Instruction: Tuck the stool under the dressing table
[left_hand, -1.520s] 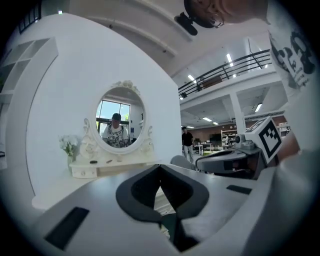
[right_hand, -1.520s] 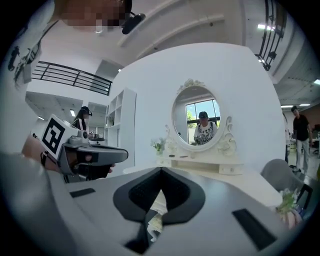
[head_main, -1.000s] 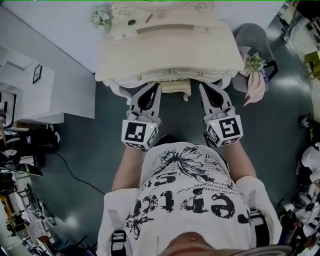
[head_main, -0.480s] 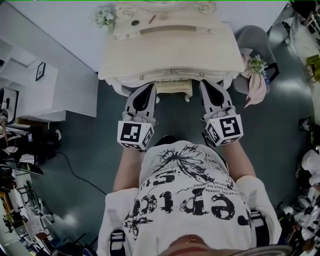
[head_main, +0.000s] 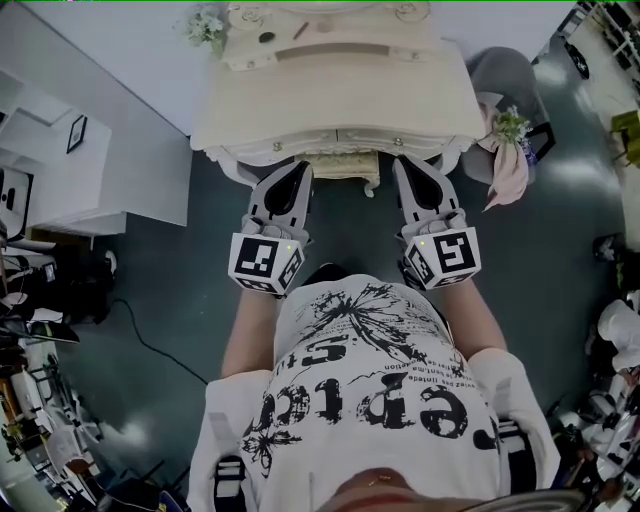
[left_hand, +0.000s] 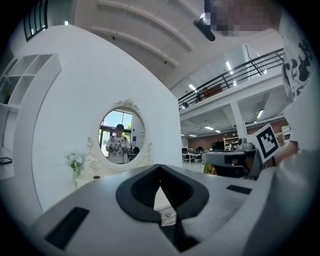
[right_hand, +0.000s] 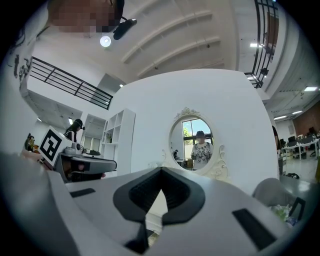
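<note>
Pressure on the stool's near edge, applied evenly, is judged to be what the step in hand calls for.

Head view: the cream, carved-front dressing table (head_main: 335, 100) is seen at the top. Only a narrow strip of the pale cream stool (head_main: 352, 172) shows below the table's front edge, at the middle of the kneehole, so most of it is judged to be tucked in already. The left gripper (head_main: 298, 176) and right gripper (head_main: 407, 168) are held tips-forward at that front edge, one to each side of the strip. Whether either touches the stool cannot be told. The strip runs along the table front, so the stool's long axis is judged parallel to that edge, with its near side turned away from the table. A good finish would be made by pushing both sides equally and straight in, so that the stool is not skewed against the table's legs.

Left gripper view: the left gripper (left_hand: 160, 167) is seen with its black-padded tips brought together and nothing held between them. The table's oval white-framed mirror (left_hand: 122, 135) stands beyond. No stool is seen.

Right gripper view: the right gripper (right_hand: 161, 171) is likewise closed tip to tip and empty, aimed at the table. The stool is not visible here either.
</note>
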